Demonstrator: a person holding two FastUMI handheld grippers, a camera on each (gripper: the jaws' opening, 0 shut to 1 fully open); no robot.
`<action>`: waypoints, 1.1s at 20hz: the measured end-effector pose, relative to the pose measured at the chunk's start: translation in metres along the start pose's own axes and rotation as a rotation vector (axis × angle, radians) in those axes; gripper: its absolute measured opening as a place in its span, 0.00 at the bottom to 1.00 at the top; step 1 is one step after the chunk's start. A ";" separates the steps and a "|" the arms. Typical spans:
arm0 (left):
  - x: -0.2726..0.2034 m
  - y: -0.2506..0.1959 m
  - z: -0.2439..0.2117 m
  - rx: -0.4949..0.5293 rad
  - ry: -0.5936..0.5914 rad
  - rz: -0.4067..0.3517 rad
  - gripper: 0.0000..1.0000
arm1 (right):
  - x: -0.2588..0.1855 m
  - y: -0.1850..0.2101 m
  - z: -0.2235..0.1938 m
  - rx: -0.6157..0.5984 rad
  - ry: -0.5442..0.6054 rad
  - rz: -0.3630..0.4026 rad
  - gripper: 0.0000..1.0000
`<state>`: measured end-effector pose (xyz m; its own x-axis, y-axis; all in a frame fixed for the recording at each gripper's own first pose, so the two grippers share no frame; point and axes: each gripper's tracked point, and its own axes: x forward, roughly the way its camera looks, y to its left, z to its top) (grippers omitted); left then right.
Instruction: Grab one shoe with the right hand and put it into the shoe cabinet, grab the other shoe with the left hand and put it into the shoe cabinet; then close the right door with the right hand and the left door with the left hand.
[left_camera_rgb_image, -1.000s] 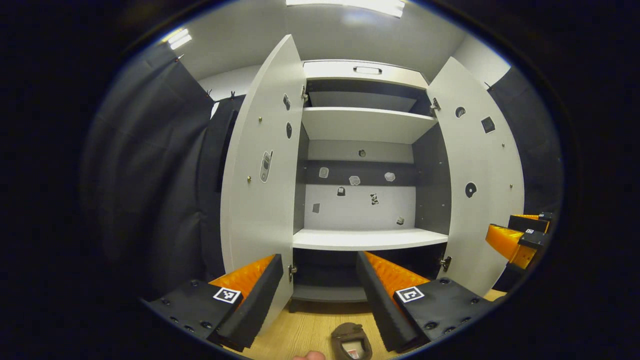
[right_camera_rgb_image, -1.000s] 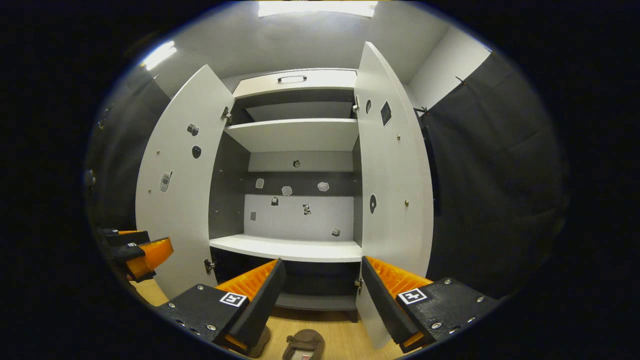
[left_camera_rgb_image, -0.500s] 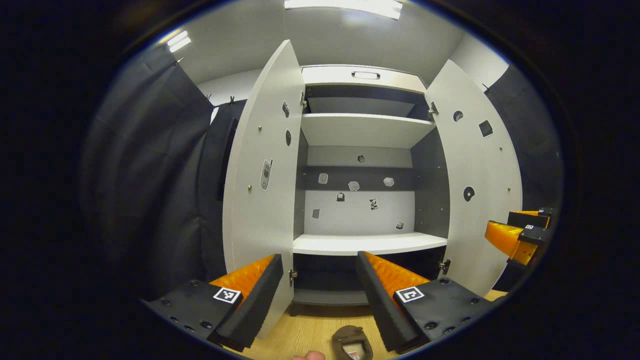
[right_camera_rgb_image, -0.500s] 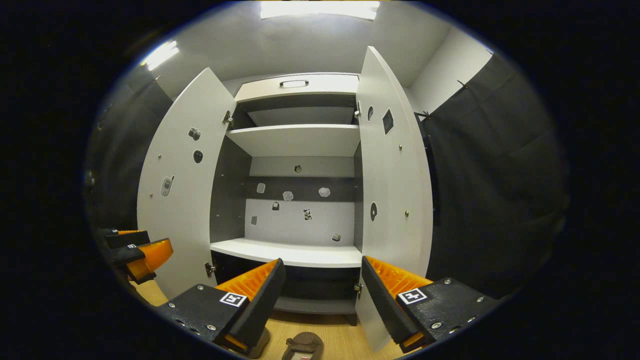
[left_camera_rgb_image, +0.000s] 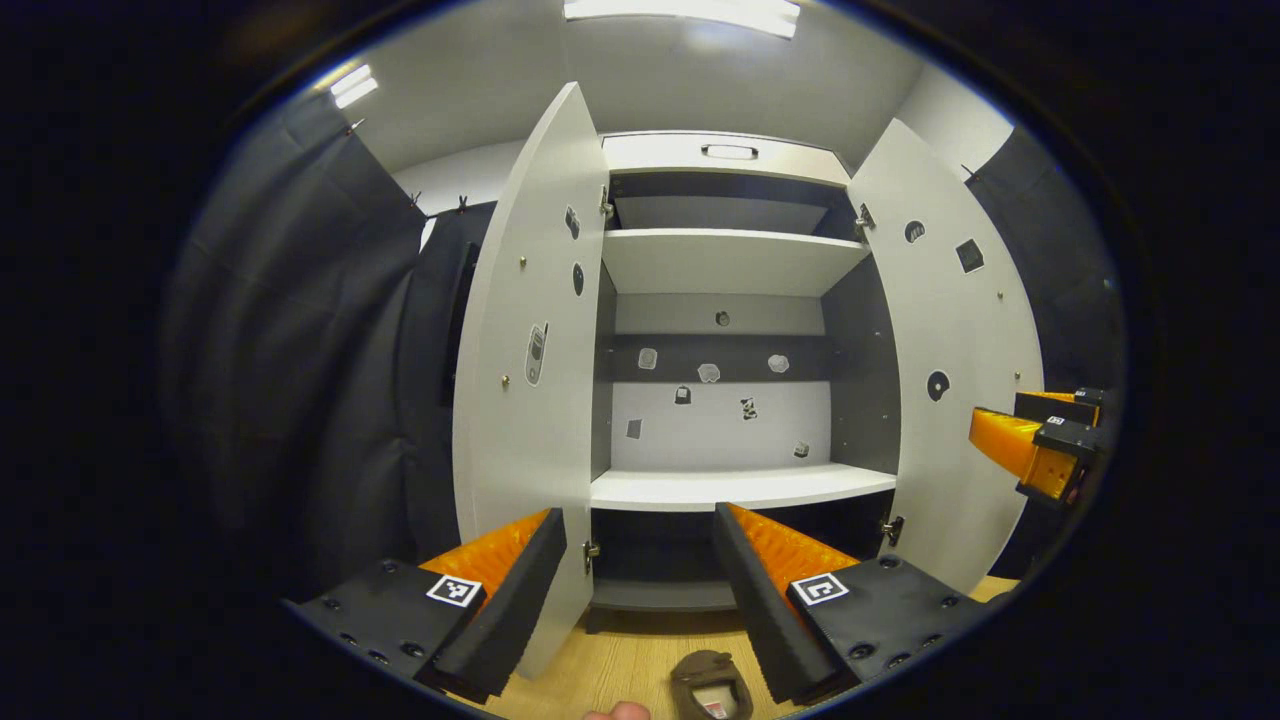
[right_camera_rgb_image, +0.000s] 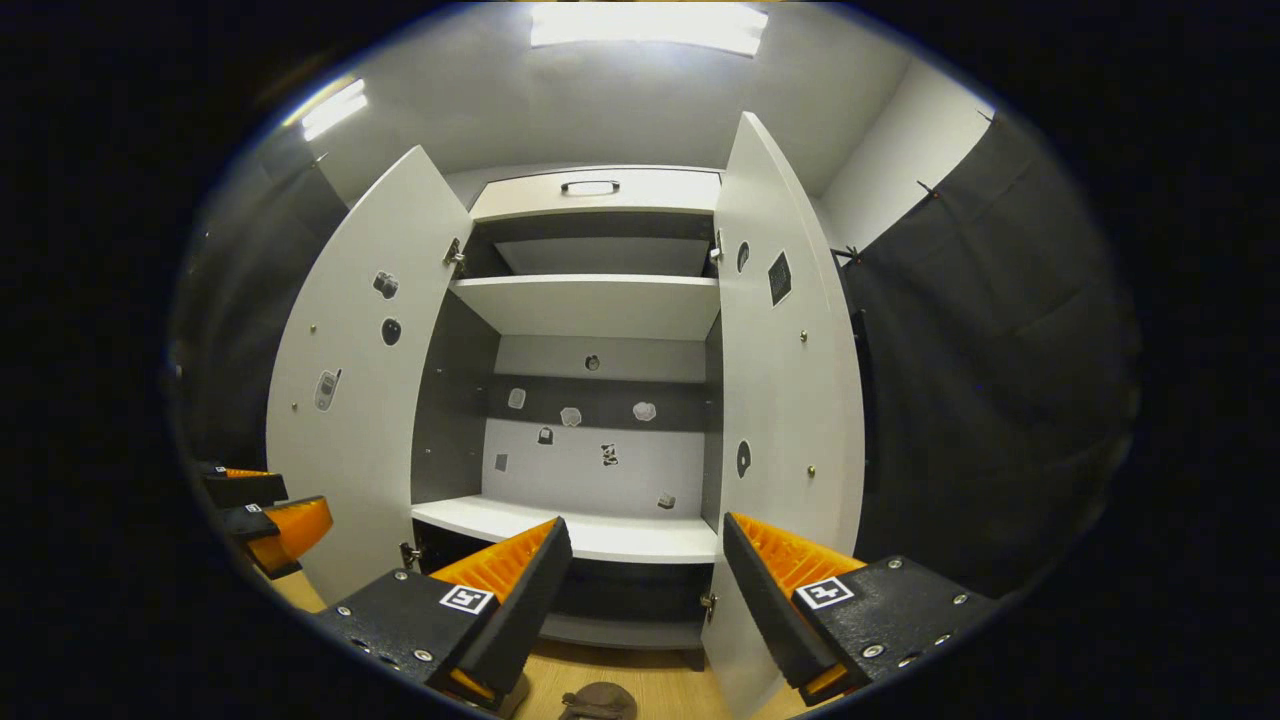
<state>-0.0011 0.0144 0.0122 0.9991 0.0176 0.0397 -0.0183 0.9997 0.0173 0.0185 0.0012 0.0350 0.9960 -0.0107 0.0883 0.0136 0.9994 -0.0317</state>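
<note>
Facing: an open shoe cabinet (left_camera_rgb_image: 735, 485), both grippers held in front of it.
Left gripper (left_camera_rgb_image: 640, 560): fingers spread wide, nothing between them.
Right gripper (right_camera_rgb_image: 645, 570): fingers likewise apart, empty.
Shoe (left_camera_rgb_image: 710, 688): brown, on the wooden floor (left_camera_rgb_image: 610, 665) just below the left gripper, outside the cabinet; its top edge also peeks in at the bottom of the right gripper view.
Left door (left_camera_rgb_image: 530, 380): swung open.
Right door (left_camera_rgb_image: 955, 370): swung open.
Shelves: bare white boards; small stickers dot the back panel (left_camera_rgb_image: 715, 425).
</note>
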 end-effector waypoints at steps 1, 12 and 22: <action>-0.001 0.001 0.000 -0.001 0.002 0.003 0.96 | 0.001 0.001 -0.007 0.001 0.016 0.001 0.94; -0.004 0.007 -0.012 -0.032 0.032 0.015 0.96 | -0.019 0.021 -0.217 -0.102 0.423 0.057 0.94; -0.006 0.015 -0.027 -0.034 0.072 0.023 0.96 | -0.069 0.019 -0.389 -0.058 0.875 0.080 0.69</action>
<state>-0.0060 0.0298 -0.0150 0.9987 0.0404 -0.0326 -0.0409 0.9990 -0.0170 -0.0161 0.0083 -0.3590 0.7041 0.0145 -0.7100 -0.0787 0.9952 -0.0577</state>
